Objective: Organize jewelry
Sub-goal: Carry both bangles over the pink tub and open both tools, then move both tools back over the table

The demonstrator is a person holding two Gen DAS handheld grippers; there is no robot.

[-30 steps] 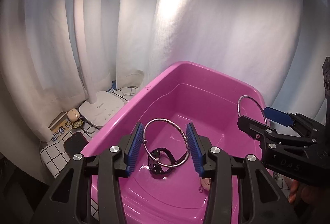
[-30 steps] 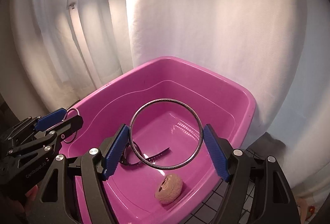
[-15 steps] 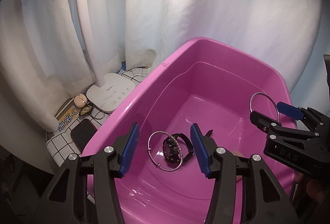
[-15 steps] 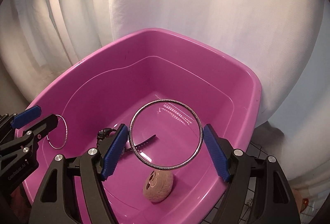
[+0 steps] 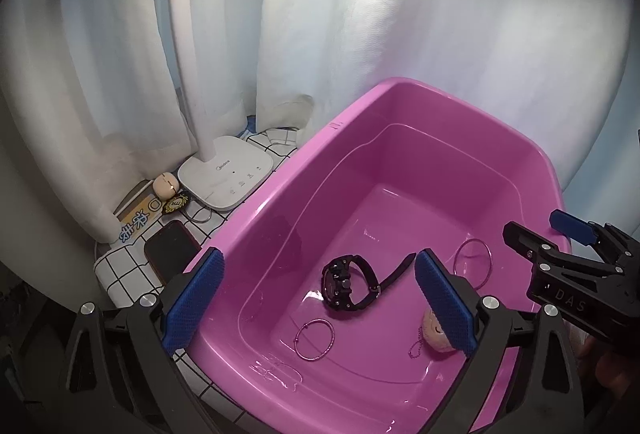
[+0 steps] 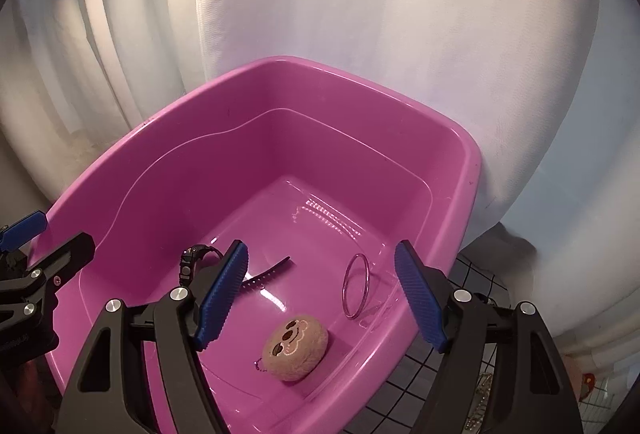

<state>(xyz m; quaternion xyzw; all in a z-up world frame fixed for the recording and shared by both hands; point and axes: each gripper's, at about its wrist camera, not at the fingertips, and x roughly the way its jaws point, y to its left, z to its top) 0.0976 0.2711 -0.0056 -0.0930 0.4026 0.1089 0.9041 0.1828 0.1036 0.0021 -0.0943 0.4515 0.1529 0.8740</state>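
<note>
Opening left gripper (image 5: 316, 298) (nothing held)

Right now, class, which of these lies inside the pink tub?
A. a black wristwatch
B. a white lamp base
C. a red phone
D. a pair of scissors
A: the black wristwatch lies on the floor of the pink tub, near a bangle; the phone and the lamp base sit outside it.
</note>
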